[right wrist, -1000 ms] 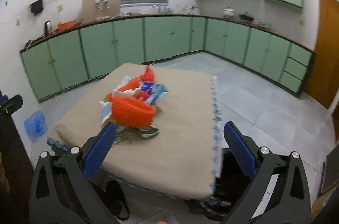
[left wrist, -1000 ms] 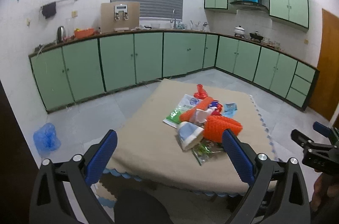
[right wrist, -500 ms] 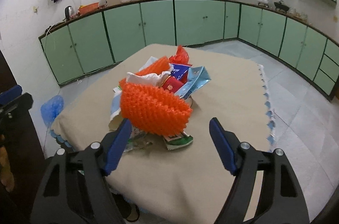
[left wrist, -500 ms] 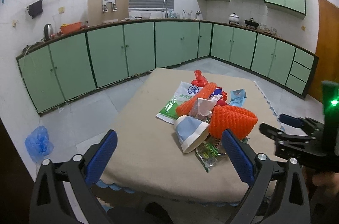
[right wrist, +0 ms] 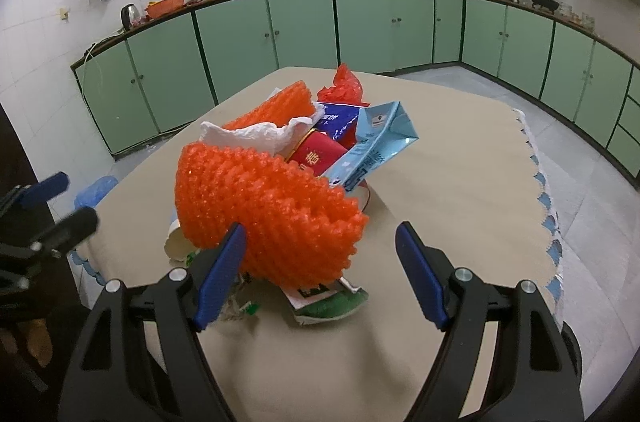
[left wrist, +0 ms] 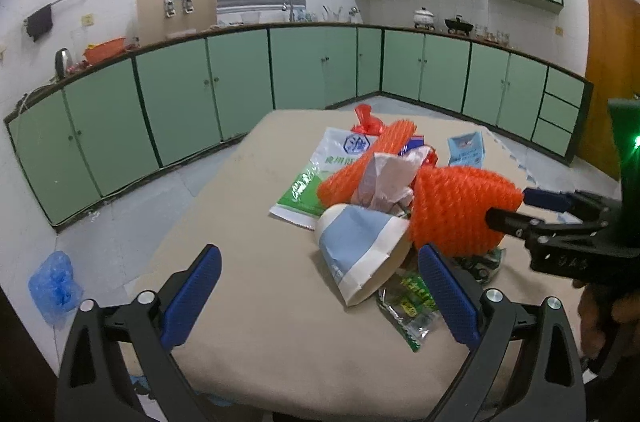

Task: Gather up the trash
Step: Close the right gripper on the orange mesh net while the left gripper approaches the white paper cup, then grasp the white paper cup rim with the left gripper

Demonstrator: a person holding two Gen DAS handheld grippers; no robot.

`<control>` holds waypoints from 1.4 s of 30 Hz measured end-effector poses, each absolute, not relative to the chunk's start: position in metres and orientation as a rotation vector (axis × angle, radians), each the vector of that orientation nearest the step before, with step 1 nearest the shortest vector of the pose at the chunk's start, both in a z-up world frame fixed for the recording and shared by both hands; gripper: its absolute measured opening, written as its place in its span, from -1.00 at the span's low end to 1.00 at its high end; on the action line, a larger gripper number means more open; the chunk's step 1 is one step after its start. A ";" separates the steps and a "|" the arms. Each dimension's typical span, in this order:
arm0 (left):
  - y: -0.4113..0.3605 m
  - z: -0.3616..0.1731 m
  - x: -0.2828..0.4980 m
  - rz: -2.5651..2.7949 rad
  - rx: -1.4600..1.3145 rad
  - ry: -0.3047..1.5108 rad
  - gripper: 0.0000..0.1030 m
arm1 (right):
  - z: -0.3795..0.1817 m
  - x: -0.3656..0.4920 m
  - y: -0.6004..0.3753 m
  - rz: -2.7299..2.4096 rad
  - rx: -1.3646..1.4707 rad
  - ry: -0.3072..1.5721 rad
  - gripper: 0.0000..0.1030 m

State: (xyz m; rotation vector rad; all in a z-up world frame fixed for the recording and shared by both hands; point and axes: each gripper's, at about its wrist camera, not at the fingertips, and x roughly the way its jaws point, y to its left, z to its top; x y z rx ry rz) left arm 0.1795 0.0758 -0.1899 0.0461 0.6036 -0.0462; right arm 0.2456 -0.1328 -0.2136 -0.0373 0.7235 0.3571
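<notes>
A pile of trash lies on a beige-covered table (left wrist: 248, 322). On top is an orange foam net (left wrist: 460, 206), also large in the right wrist view (right wrist: 272, 206). Beside it are a paper cup (left wrist: 360, 250), white crumpled tissue (left wrist: 388, 174), a white-green bag (left wrist: 320, 174), a light blue carton (right wrist: 376, 146), a red can (right wrist: 316, 154) and a green wrapper (left wrist: 412, 302). My left gripper (left wrist: 320, 298) is open, just in front of the cup. My right gripper (right wrist: 320, 274) is open, its jaws around the near edge of the orange net; it also shows in the left wrist view (left wrist: 520, 210).
Green kitchen cabinets (left wrist: 240, 82) run along the far walls. A blue plastic bag (left wrist: 54, 286) lies on the floor at the left. A brown door (left wrist: 612, 78) stands at the right. The table's scalloped edge (right wrist: 548, 206) is at the right.
Both grippers have moved forward toward the trash pile. The right gripper has closed in on the orange net, which now sits between its jaws.
</notes>
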 end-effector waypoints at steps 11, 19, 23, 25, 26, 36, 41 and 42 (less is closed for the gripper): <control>0.081 -0.202 0.180 -0.041 0.047 0.595 0.87 | -0.204 0.234 -0.139 0.391 -0.015 0.706 -0.64; 0.071 -0.211 0.181 -0.055 0.056 0.594 0.87 | -0.189 0.209 -0.181 0.294 0.024 0.647 -0.66; 0.061 -0.222 0.189 -0.049 0.079 0.609 0.86 | -0.192 0.212 -0.204 0.227 0.040 0.637 -0.66; 0.060 -0.226 0.193 -0.050 0.084 0.617 0.84 | -0.194 0.212 -0.215 0.207 0.047 0.638 -0.66; 0.060 -0.228 0.194 -0.050 0.084 0.620 0.82 | -0.195 0.212 -0.219 0.202 0.051 0.640 -0.66; 0.054 -0.257 0.220 -0.074 0.094 0.692 0.22 | -0.200 0.207 -0.225 0.210 0.056 0.645 -0.66; 0.060 -0.254 0.216 -0.108 0.063 0.689 -0.78 | -0.192 0.203 -0.224 0.211 0.061 0.640 -0.66; 0.061 -0.252 0.214 -0.106 0.062 0.678 -0.85 | -0.192 0.202 -0.225 0.210 0.062 0.640 -0.66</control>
